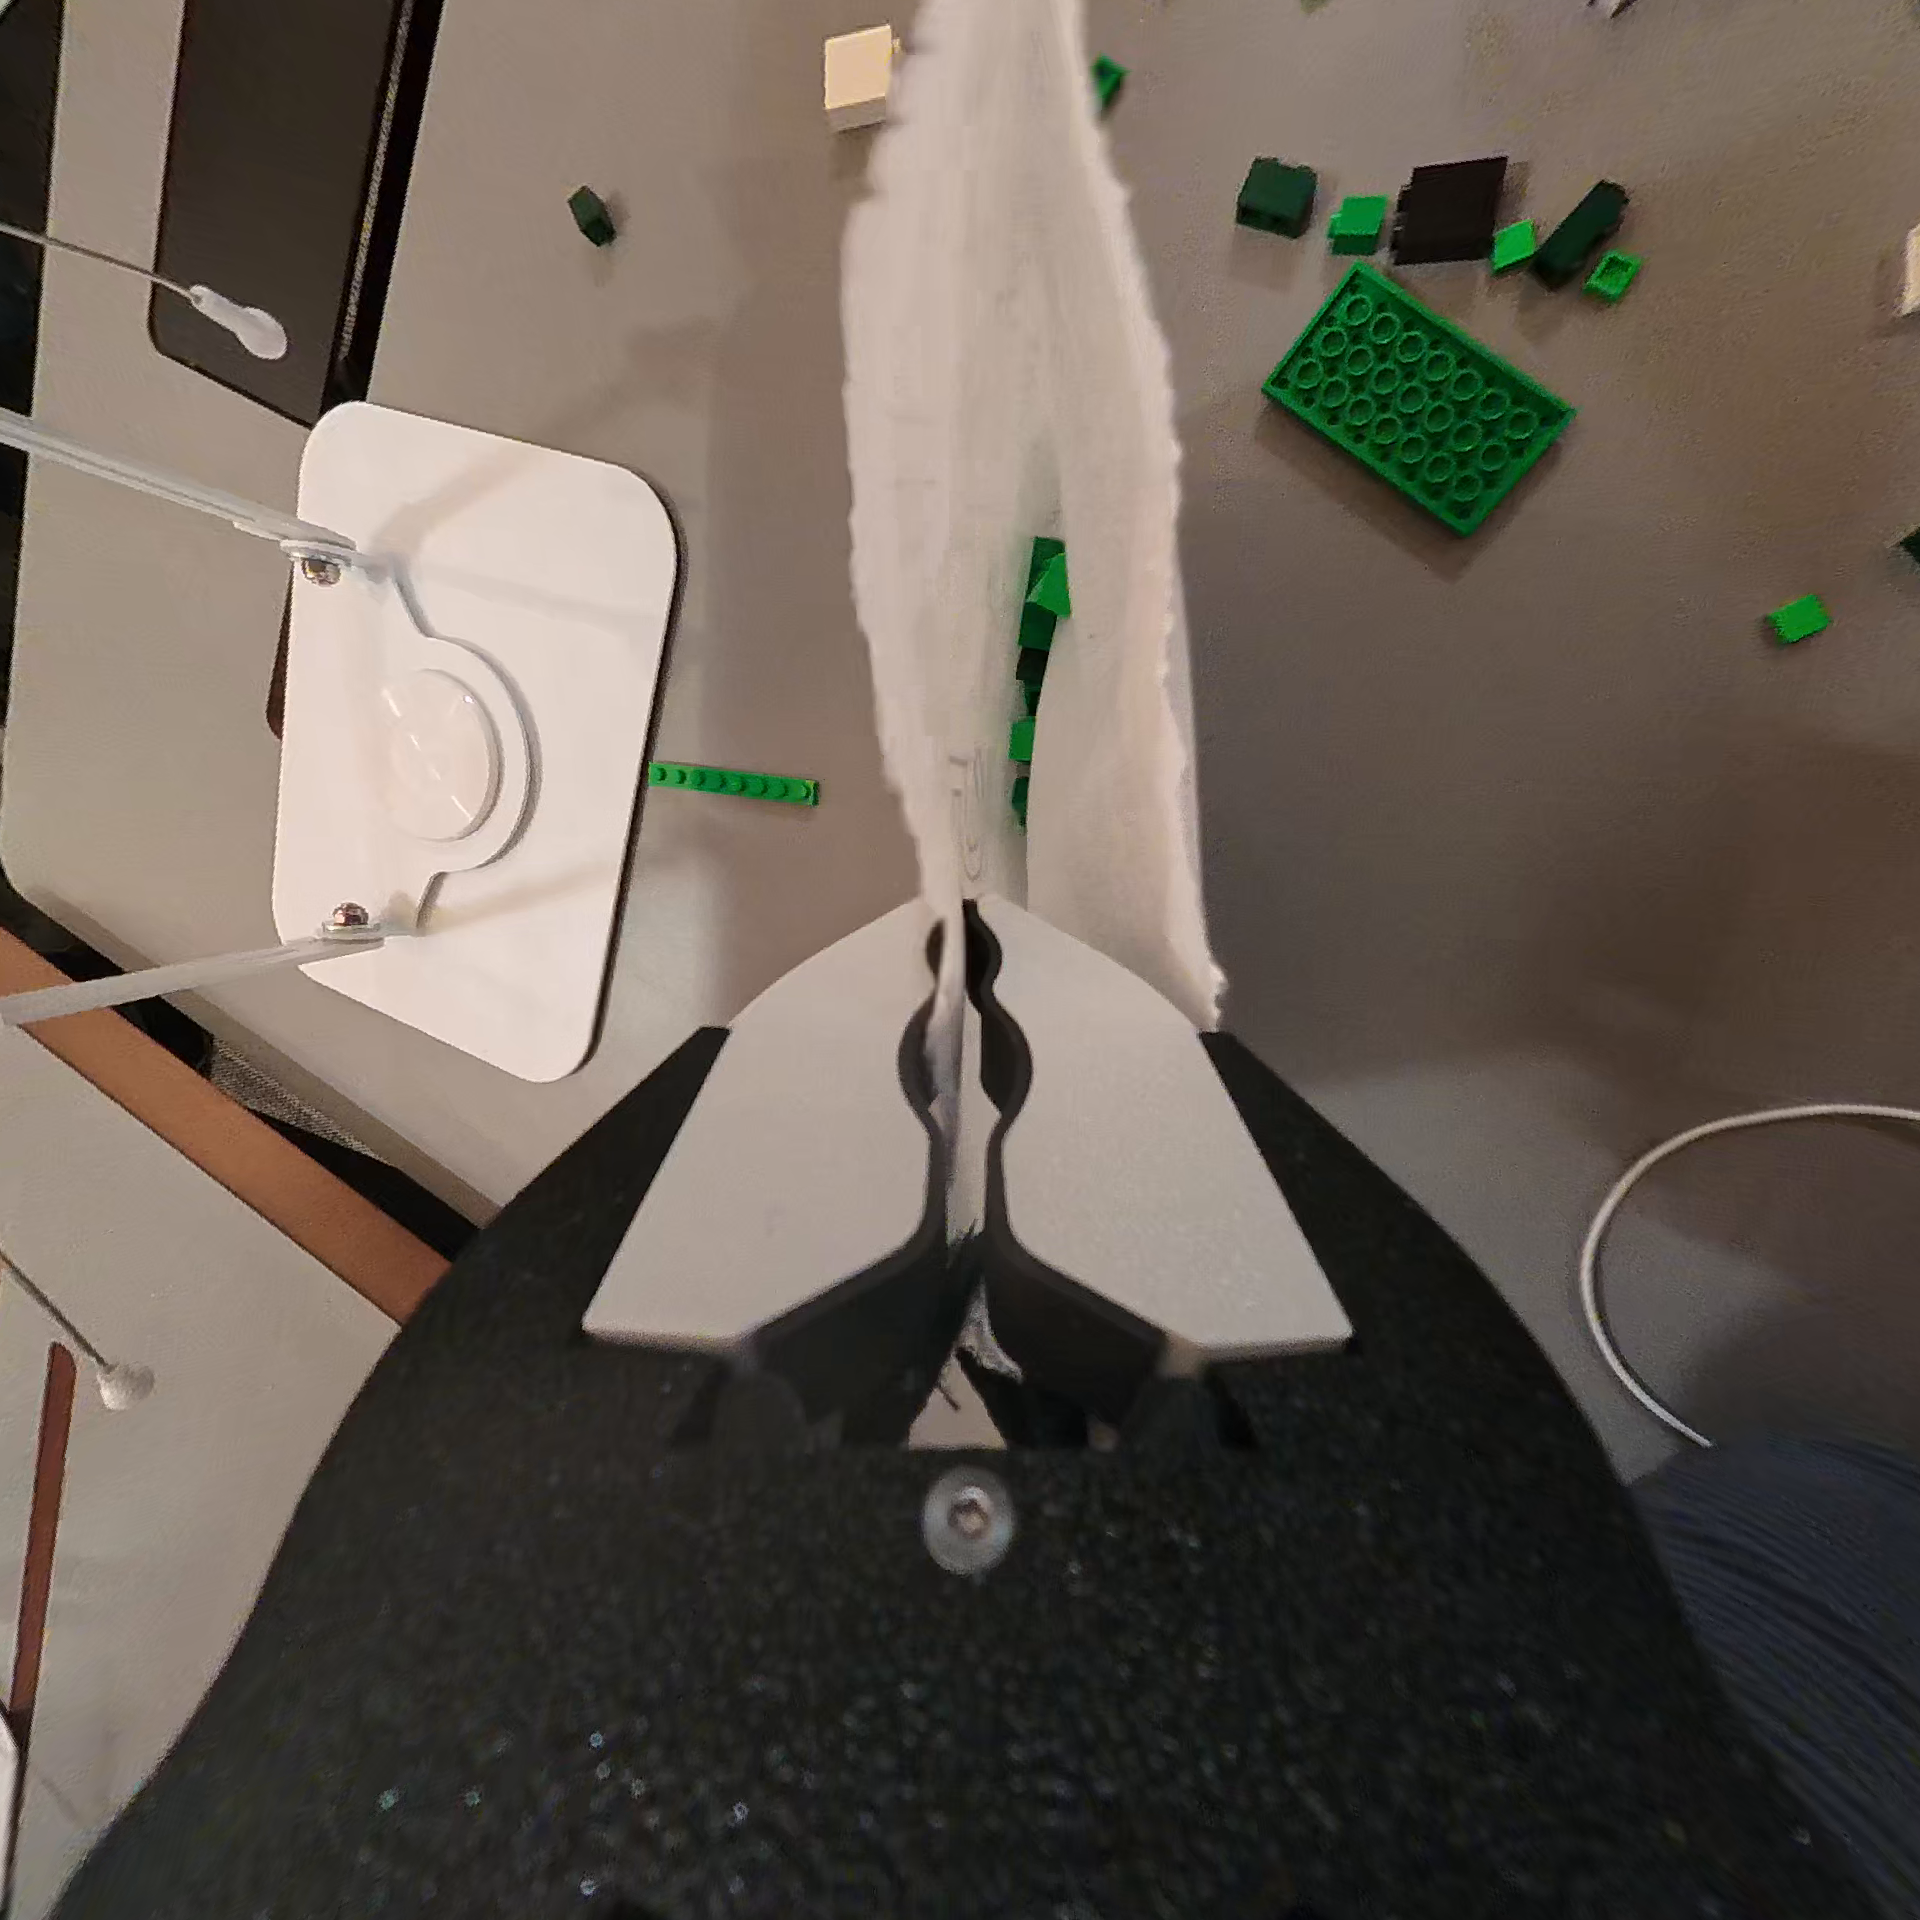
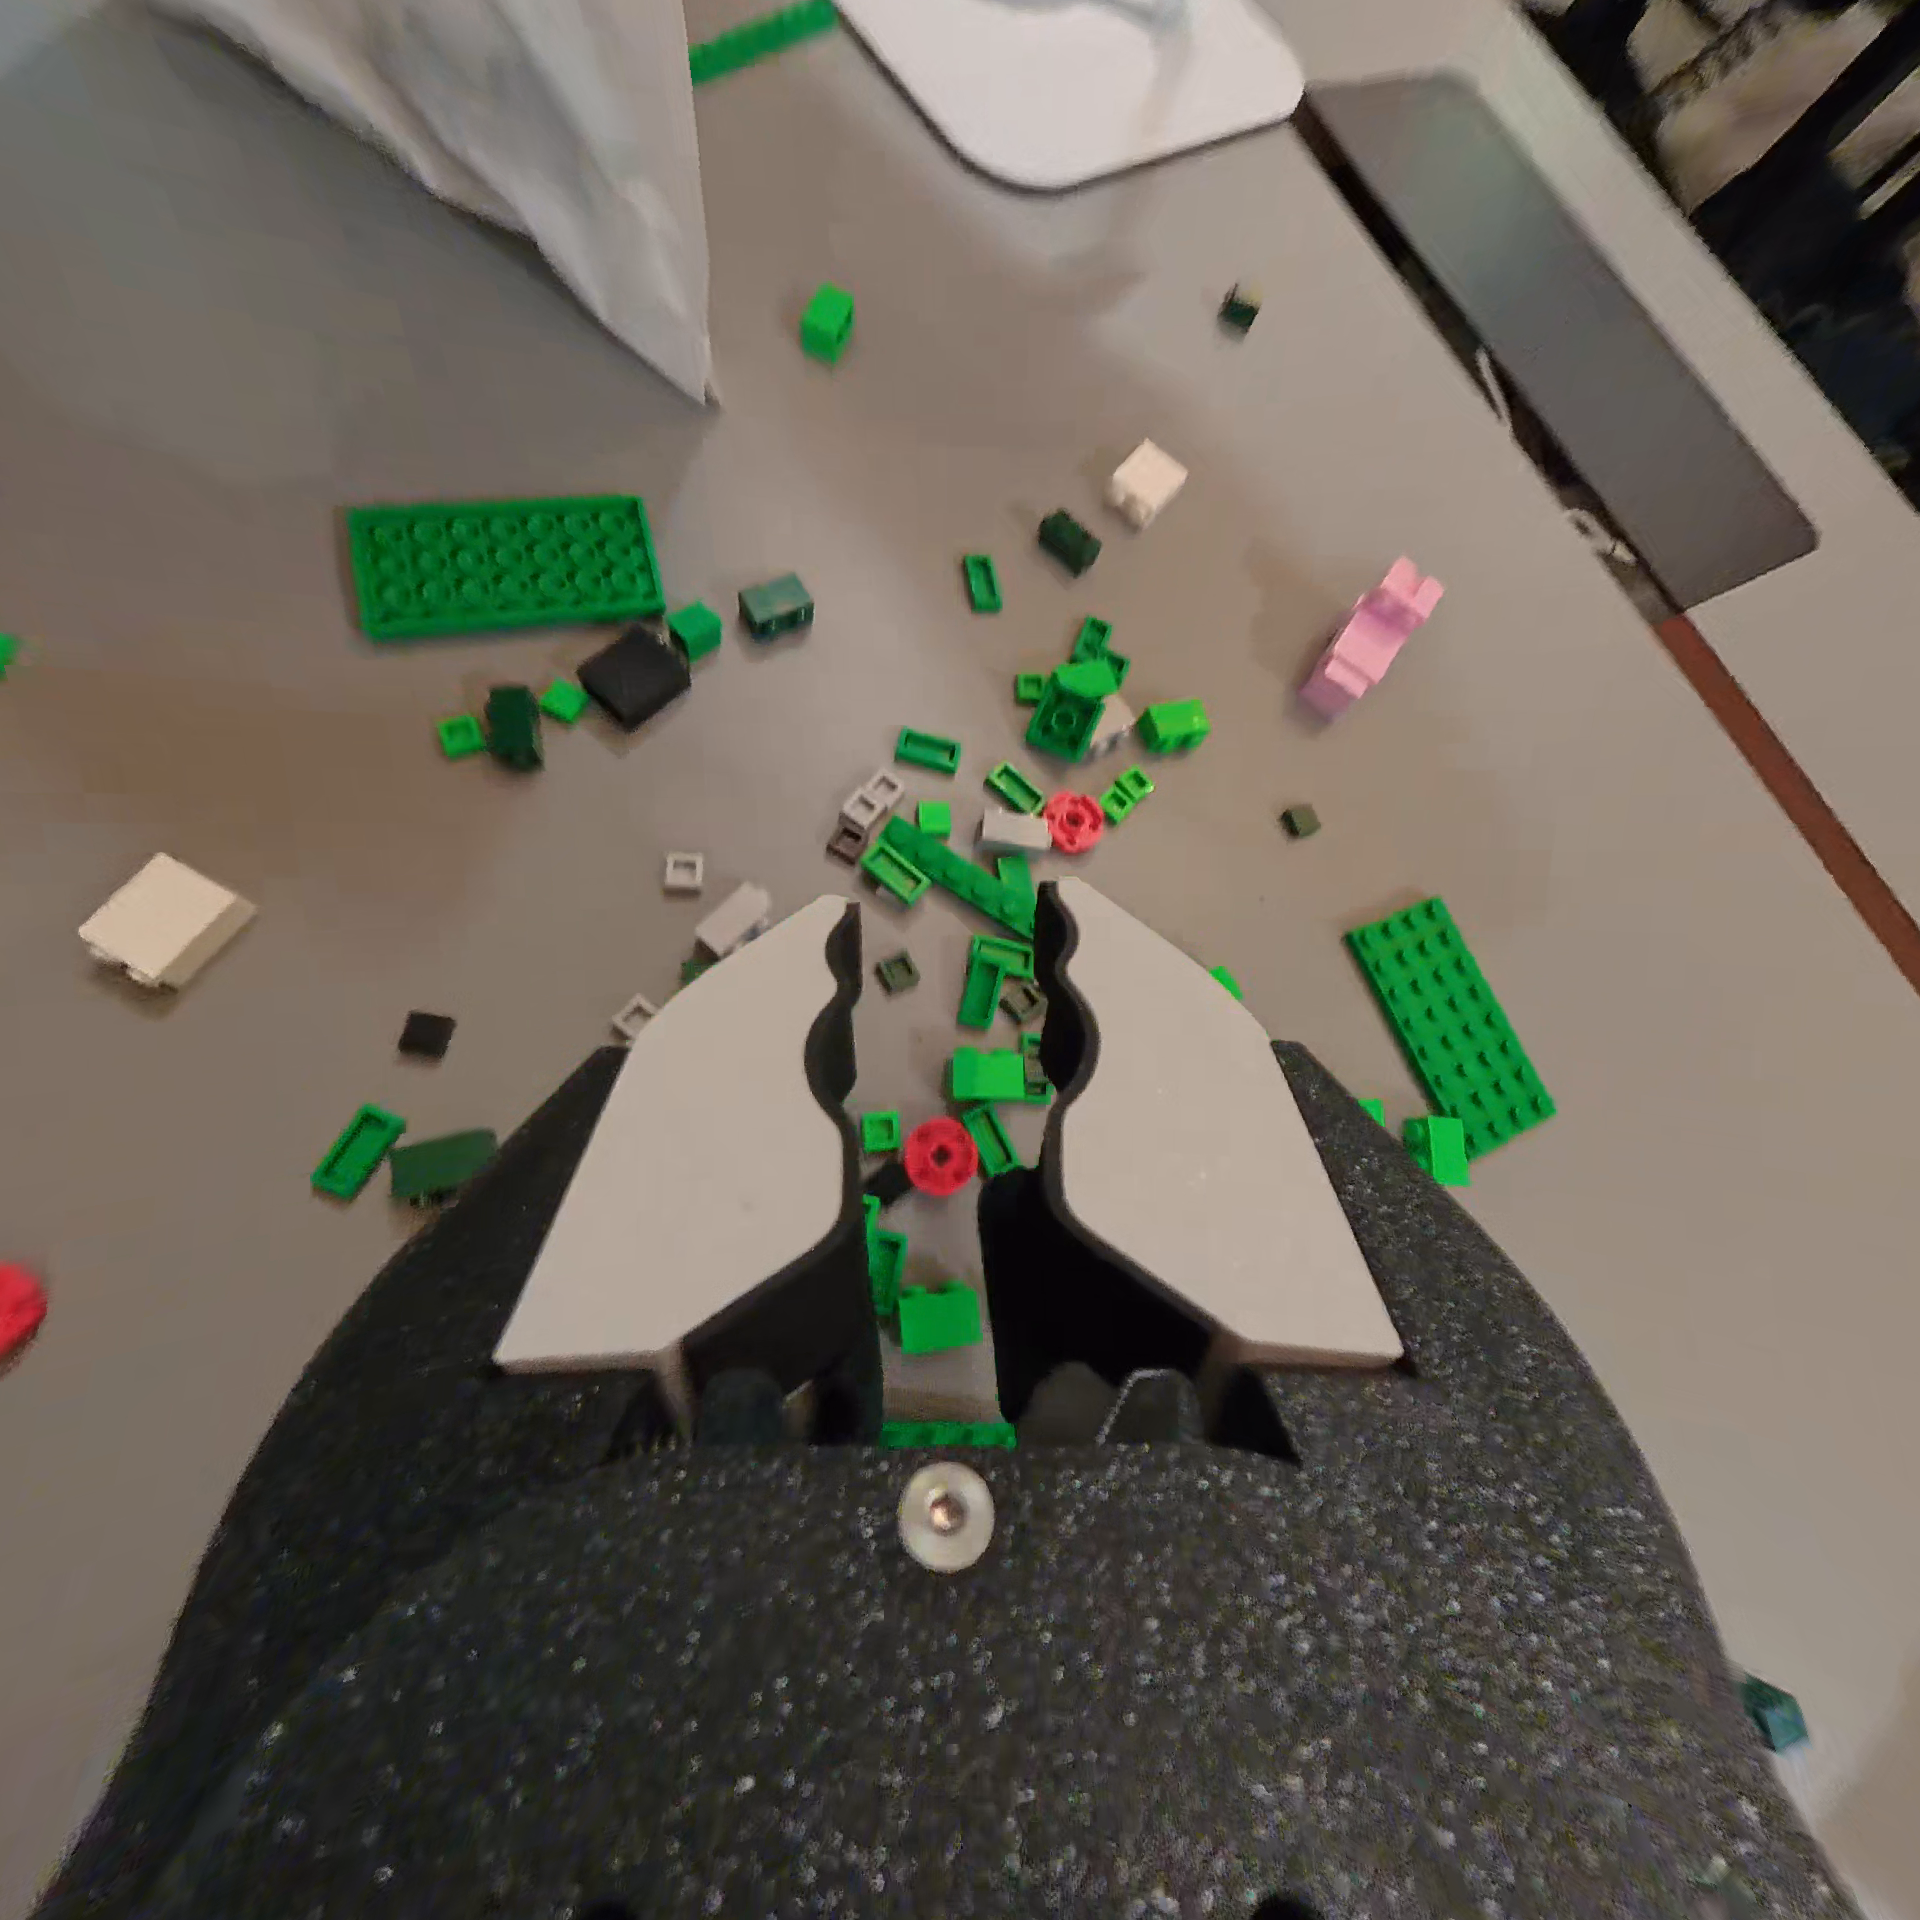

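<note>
My left gripper [image 1: 958, 914] is shut on a white paper bag [image 1: 997, 436] with a torn edge and holds it up over the grey table; the bag stretches away from the fingertips. The same bag hangs at the top left of the right wrist view [image 2: 540, 156]. My right gripper [image 2: 948, 904] is open and empty, hovering over a heap of small green bricks [image 2: 987, 914]. A red round piece [image 2: 940, 1153] lies on the table between its fingers, and another red round piece [image 2: 1072, 821] lies just beyond the tips.
A green studded plate [image 1: 1418, 400] and dark bricks lie right of the bag. A white stand base [image 1: 468, 727] sits left. In the right wrist view: two green plates [image 2: 504, 566] [image 2: 1449, 1013], a pink piece [image 2: 1371, 639], white pieces [image 2: 166, 920], table edge at right [image 2: 1766, 748]. Left tips to right tips: about 30 cm. My right gripper's tips are some 12 cm from the green studded plate [image 1: 1418, 400]. It turns up in the right wrist view [image 2: 509, 578] as well.
</note>
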Demonstrator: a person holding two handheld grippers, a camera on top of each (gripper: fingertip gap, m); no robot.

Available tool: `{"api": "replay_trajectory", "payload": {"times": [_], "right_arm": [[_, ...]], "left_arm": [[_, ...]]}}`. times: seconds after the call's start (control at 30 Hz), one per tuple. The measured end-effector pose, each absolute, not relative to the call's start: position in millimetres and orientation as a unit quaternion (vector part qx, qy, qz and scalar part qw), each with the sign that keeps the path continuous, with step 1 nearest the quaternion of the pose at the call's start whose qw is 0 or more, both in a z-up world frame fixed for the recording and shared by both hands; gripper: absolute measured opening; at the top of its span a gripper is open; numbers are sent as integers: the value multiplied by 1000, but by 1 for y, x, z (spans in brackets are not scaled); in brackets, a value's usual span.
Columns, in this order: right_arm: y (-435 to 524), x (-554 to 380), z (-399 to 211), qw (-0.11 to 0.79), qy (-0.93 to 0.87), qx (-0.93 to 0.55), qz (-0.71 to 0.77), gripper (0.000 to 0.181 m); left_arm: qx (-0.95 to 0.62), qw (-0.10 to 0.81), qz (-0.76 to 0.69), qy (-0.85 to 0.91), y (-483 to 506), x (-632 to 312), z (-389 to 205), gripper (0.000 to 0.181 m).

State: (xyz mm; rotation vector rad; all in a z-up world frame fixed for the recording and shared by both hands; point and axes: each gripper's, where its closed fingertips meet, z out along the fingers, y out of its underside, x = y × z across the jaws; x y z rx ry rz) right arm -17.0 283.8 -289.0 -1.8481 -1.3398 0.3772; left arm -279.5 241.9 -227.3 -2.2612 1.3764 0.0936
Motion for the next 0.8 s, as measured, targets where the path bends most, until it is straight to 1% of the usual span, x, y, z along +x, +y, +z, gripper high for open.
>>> {"api": "replay_trajectory", "payload": {"times": [0.2, 0.37, 0.47, 0.6, 0.67, 0.77, 0.8], "right_arm": [[279, -18, -276, 439, -497, -723, 192, 30], [287, -7, -287, 451, -482, -726, 192, 21], [289, -7, -292, 440, -467, -736, 218, 19], [294, -1, -292, 452, -471, -737, 172, 18], [295, -1, -297, 443, -474, -742, 169, 17], [291, -4, -302, 421, -483, -745, 184, 7], [292, -4, -302, 422, -481, -746, 183, 6]], "left_arm": [[-823, 244, 52, 510, 246, -279, -227, 0], [-827, 234, 77, 505, 251, -280, -230, 0], [-826, 232, 84, 508, 251, -280, -231, 0], [-827, 234, 80, 504, 251, -280, -230, 0], [-827, 233, 78, 506, 251, -279, -231, 0], [-824, 232, 74, 511, 249, -278, -231, 0], [-822, 235, 70, 514, 249, -276, -231, 0]]}}
